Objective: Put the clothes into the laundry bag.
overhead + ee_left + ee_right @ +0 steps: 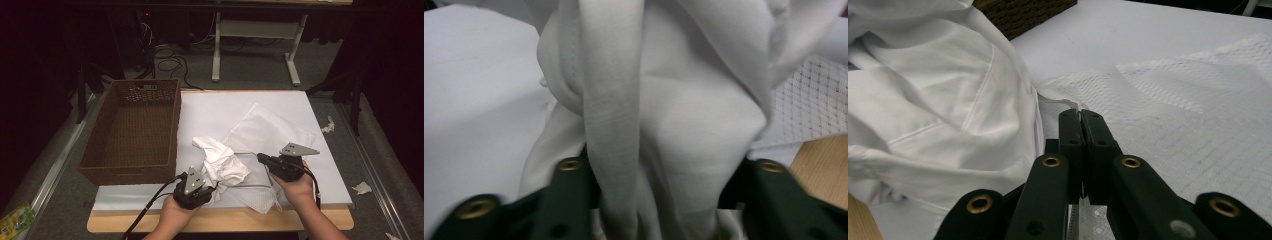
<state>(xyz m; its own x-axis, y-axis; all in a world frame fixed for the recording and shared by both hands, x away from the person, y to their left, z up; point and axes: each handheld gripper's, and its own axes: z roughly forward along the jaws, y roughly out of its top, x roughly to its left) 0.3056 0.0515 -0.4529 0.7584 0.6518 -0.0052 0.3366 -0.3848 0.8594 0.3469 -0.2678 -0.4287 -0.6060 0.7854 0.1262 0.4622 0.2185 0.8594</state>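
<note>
up close, the left gripper has its fingers spread, with the crumpled white garment bunched between them; whether they press on it is unclear. the right gripper has its fingers pressed together, pinching an edge of the white mesh bag. the garment sits near the front edge of the counter, its right side overlapping the bag's left corner. the bag lies flat toward the right side, and a brown wicker basket stands at the left edge.
</note>
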